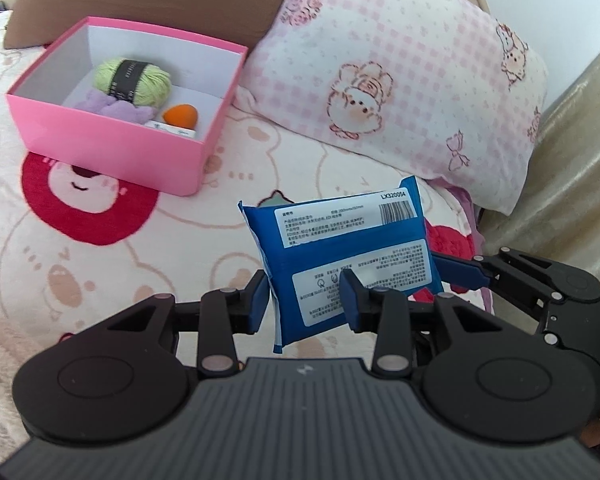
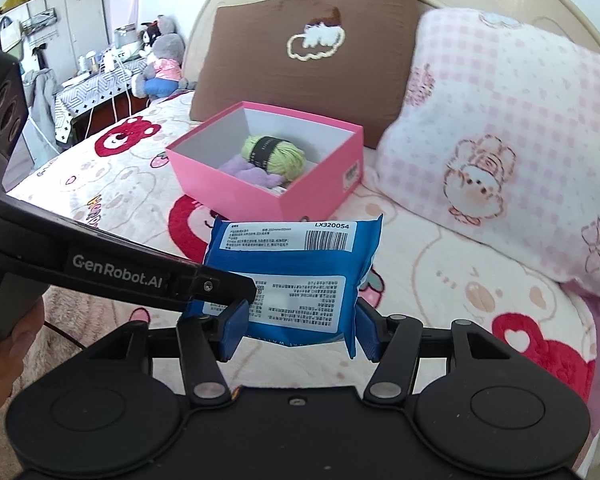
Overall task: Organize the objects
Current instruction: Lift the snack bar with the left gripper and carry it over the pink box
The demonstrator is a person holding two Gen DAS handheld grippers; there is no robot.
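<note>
1. Left wrist view: the left gripper sits at lower centre, its blue pads clamped on the lower left part of a blue wet-wipe pack.
2. The pack stands nearly upright, clear of the bedspread, with white printed labels and a barcode facing the camera.
3. The right gripper enters from the right edge; one blue finger touches the right side of the pack.
4. Right wrist view: the right gripper grips the pack from both sides, pads pressed on its lower edge.
5. The left gripper's arm crosses from the left edge to the left side of the pack; a hand holds its handle at lower left.
6. An open pink box rests on the bedspread in the upper left, well apart from the pack.
7. The box contains a green yarn ball, a purple fluffy item and an orange egg-shaped sponge.
8. A brown pillow stands behind the box; a pink checked pillow lies to the right.
</note>
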